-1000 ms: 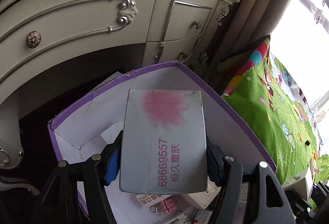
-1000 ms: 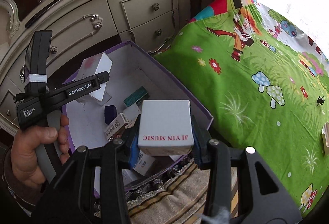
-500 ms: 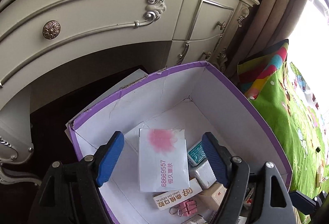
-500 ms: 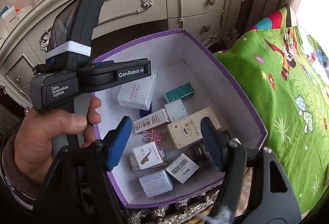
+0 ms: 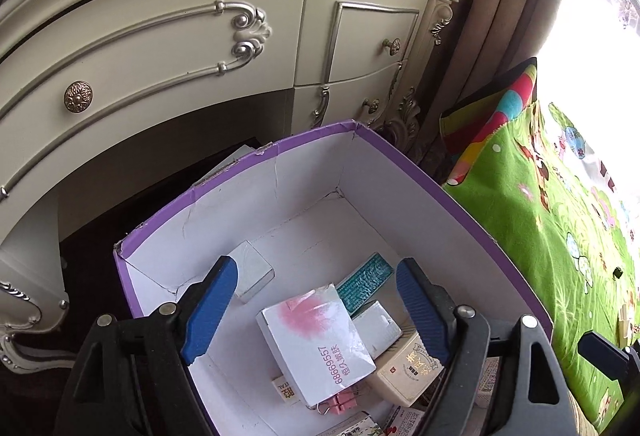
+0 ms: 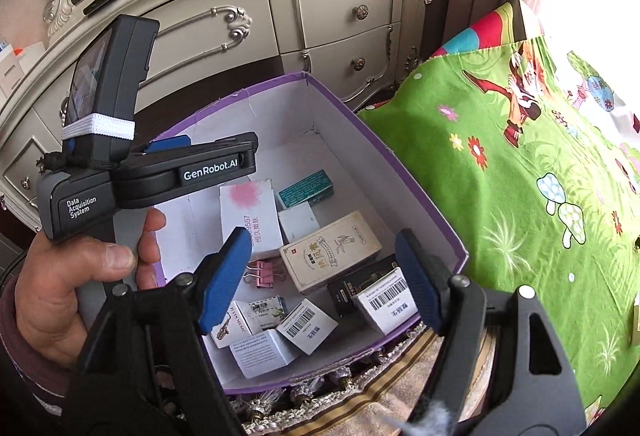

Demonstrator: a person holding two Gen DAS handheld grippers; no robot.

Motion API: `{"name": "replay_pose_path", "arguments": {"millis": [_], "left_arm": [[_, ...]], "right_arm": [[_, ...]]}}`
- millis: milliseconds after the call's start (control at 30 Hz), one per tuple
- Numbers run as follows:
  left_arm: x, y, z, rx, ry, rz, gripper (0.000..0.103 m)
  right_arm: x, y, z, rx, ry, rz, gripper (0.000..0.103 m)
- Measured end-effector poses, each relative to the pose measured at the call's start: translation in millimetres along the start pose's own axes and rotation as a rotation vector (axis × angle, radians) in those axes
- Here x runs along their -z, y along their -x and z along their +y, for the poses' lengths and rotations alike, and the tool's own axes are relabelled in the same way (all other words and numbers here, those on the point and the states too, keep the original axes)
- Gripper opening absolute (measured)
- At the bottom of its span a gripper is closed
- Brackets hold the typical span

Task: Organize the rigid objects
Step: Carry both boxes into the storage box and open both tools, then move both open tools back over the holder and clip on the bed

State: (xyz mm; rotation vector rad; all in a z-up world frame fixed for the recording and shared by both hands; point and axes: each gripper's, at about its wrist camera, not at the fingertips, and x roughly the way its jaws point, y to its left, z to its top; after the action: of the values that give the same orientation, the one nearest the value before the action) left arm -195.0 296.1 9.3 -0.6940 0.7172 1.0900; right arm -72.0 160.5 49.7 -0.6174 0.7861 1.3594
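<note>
Left gripper [image 5: 316, 310] and right gripper [image 6: 320, 276]: jaws apart, just been opening, holding nothing. White carton "68669557" [image 5: 316, 344] and white "JI YIN MUSIC" box [image 6: 225, 328] lie inside purple-rimmed cardboard box [image 6: 408, 172]. Left handle reads "GenRobot.AI".

My left gripper [image 5: 316, 310] and right gripper [image 6: 320, 276] both tilt downward, jaws just opened wide, nothing between them; my left hand [image 6: 76, 276] grips its handle.
</note>
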Motion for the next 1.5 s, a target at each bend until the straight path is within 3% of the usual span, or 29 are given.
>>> {"name": "replay_pose_path", "arguments": {"millis": [400,700,900,1100,1300,1500], "left_arm": [[-2.7,18.3,-42.9,0.04,-0.064,-0.029,0.083],[-0.1,21.5,-87.0,0.071,-0.141,-0.018,0.083],[4.2,21.2,-112.8,0.088,-0.191,-0.007,0.083],[8.6,21.9,-136.3,0.1,-0.235,-0.002,0.083],[13.3,21.4,-158.2,0.116,-0.277,0.002,0.083],[18.6,18.9,-176.4,0.134,-0.312,0.016,0.083]], "right_arm": [[3.2,28.3,-84.0,0.128,-0.128,-0.068,0.079],[18.9,57.3,-180.5,0.314,-0.29,-0.109,0.082],[42.3,78.1,-246.6,0.442,-0.421,-0.121,0.086],[73.4,96.9,-303.1,0.551,-0.638,-0.138,0.09],[96.9,107.3,-335.5,0.689,-0.778,-0.152,0.096],[115.9,100.2,-359.5,0.754,-0.875,-0.129,0.096]]}}
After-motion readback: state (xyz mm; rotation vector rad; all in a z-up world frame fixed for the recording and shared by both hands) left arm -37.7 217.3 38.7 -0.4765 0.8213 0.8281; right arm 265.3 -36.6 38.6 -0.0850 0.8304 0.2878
